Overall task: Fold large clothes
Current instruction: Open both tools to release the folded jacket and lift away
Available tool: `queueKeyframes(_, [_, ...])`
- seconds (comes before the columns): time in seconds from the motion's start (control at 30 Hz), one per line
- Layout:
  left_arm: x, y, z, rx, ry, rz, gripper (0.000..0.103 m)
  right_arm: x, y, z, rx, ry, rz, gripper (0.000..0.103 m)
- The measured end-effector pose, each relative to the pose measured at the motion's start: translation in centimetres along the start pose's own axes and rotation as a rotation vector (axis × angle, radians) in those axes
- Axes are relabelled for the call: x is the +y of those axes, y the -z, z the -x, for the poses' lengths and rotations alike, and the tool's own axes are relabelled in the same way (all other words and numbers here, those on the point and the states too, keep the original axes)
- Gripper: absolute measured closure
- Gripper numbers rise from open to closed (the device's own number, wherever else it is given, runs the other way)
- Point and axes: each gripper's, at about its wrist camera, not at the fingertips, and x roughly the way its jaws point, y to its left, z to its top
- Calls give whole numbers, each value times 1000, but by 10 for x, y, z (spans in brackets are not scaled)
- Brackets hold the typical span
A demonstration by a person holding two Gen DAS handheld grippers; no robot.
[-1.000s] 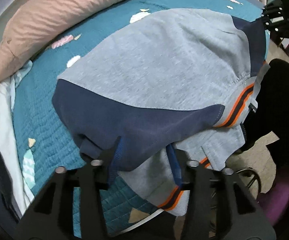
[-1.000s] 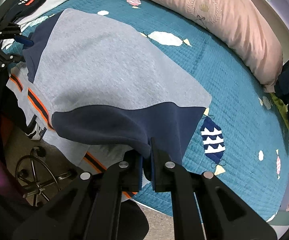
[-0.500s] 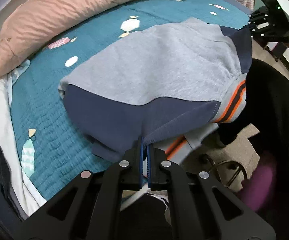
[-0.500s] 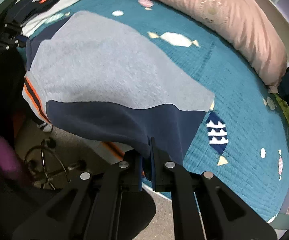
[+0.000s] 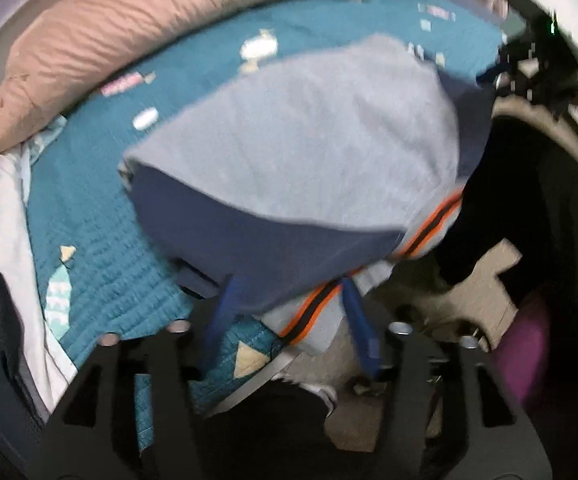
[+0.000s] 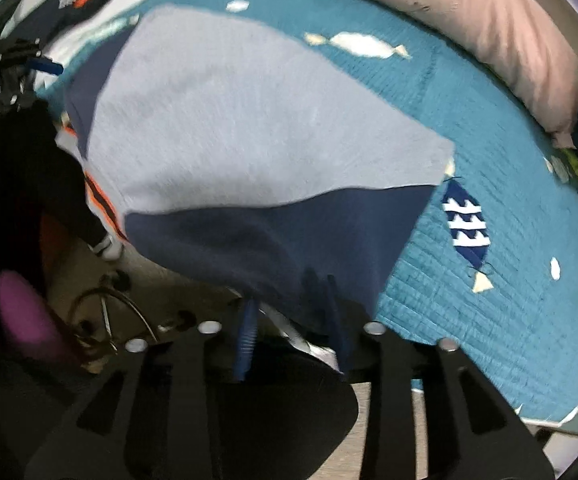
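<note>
A grey sweatshirt with a navy band and orange-and-black stripes lies folded over on the teal bedspread, its near edge hanging off the bed. It also shows in the right wrist view. My left gripper is open, its blue pads on either side of the navy hem. My right gripper is open too, with the navy hem lying loose between its fingers. Both views are blurred by motion.
A long pink pillow runs along the far side of the bed. White and dark clothes are piled at the left. A chair base and a purple thing stand on the floor below the bed edge.
Both grippers were shut on the navy hem half a second ago and have now opened. The sweatshirt's near edge has dropped onto the bed edge.
</note>
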Motion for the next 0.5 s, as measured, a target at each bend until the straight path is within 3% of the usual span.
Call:
queueKeyframes(0.03, [5, -4, 11, -41, 11, 41, 30, -1, -1, 8, -12, -18, -8, 65])
queueKeyframes(0.17, [21, -25, 26, -150, 71, 185, 27, -4, -9, 39, -94, -62, -48, 58])
queueKeyframes(0.3, [27, -58, 9, -190, 19, 296, 22, -19, -29, 36, -150, -112, -188, 58])
queueKeyframes(0.33, [27, -68, 0, -191, 4, 324, 22, -21, -36, 30, -157, -118, -222, 62])
queueKeyframes(0.37, [26, -78, -7, -195, -1, 346, 22, -22, -42, 25, -164, -122, -244, 76])
queueKeyframes(0.43, [26, -97, -26, -194, -5, 407, 22, -24, -60, 8, -180, -165, -325, 95])
queueKeyframes(0.5, [26, -112, -41, -184, -5, 457, 22, -21, -77, -3, -210, -174, -374, 101])
